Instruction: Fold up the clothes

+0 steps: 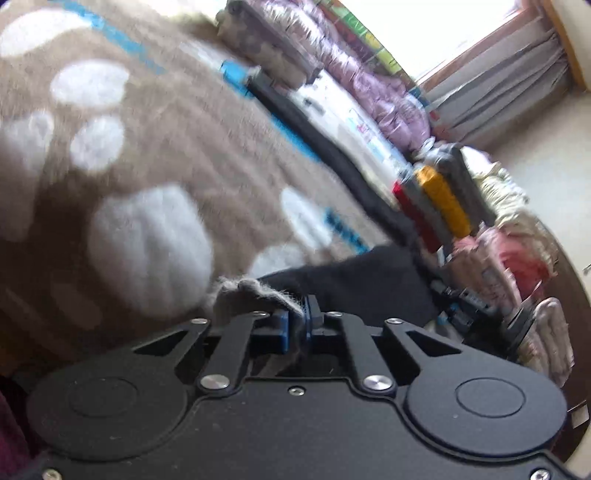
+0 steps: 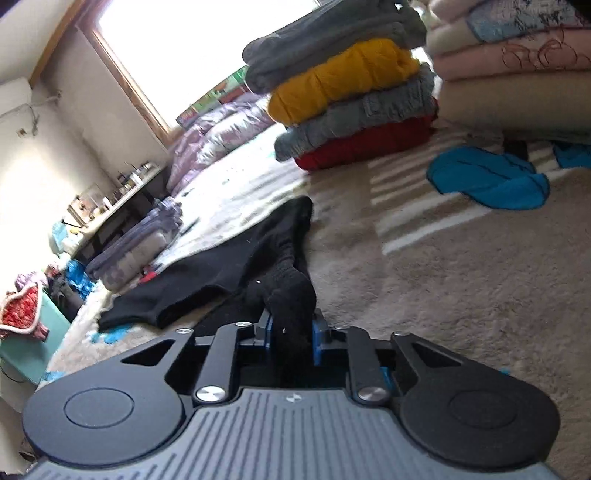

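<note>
Now my left gripper (image 1: 303, 314) is clenching fuzzy tan blanket (image 1: 155, 155) fluff beside the black garment (image 2: 221, 273), my right gripper (image 2: 291, 332) is pinching that garment's bunched edge, cloth trailing toward eleven o'clock, folded stack (image 2: 351, 99) sitting at twelve o'clock.

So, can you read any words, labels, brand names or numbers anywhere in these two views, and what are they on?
No text can be read in either view.
Colourful boxes by the window: print is there, too blurred to read.
White printed sheet on the bed: small marks, too blurred to read.
Pale pink folded cloth: curly stitched outline, a pattern rather than letters as far as I can tell.
Left gripper and right gripper: no brand or number shows.
</note>
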